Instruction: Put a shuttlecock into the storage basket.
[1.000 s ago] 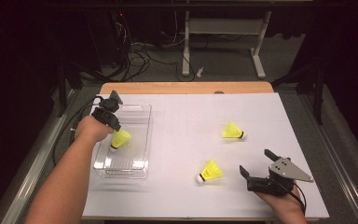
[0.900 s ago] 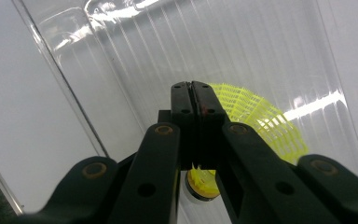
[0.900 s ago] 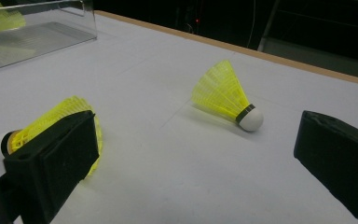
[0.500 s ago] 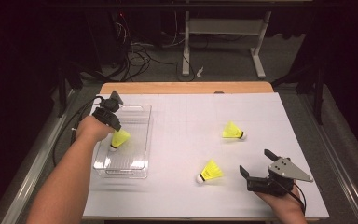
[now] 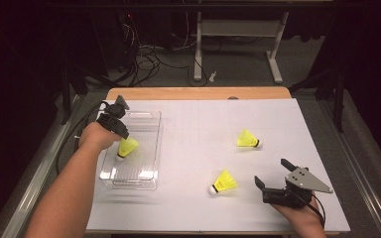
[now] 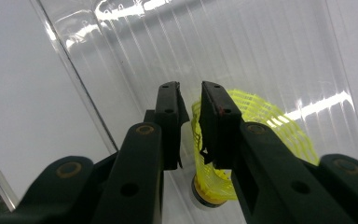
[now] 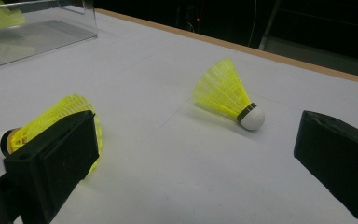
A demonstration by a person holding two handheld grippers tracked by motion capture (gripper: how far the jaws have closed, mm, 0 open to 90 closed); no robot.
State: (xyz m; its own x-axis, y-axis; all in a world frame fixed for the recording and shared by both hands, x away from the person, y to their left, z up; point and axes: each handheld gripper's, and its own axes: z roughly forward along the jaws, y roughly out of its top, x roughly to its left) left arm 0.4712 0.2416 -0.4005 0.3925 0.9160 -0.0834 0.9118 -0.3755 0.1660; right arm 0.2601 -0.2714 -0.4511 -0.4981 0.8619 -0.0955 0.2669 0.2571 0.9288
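Left gripper [image 6: 189, 121] over clear tray [image 5: 151, 144], jaws parted a crack, just been opening, letting go of yellow shuttlecock [image 6: 256, 121] lying inside tray. Right gripper [image 5: 274, 173] at table's [image 5: 198, 129] near right corner, jaws released wide, nothing between. Same spots as earlier.

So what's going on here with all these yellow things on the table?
A person is gathering yellow shuttlecocks into a clear plastic box. The left tongs are down inside the box, and their jaws have just been opening around the rim of a shuttlecock sitting cork-down on the box floor. The right tongs rest open on the white table, near the nearest shuttlecock. A farther shuttlecock also lies on the table.
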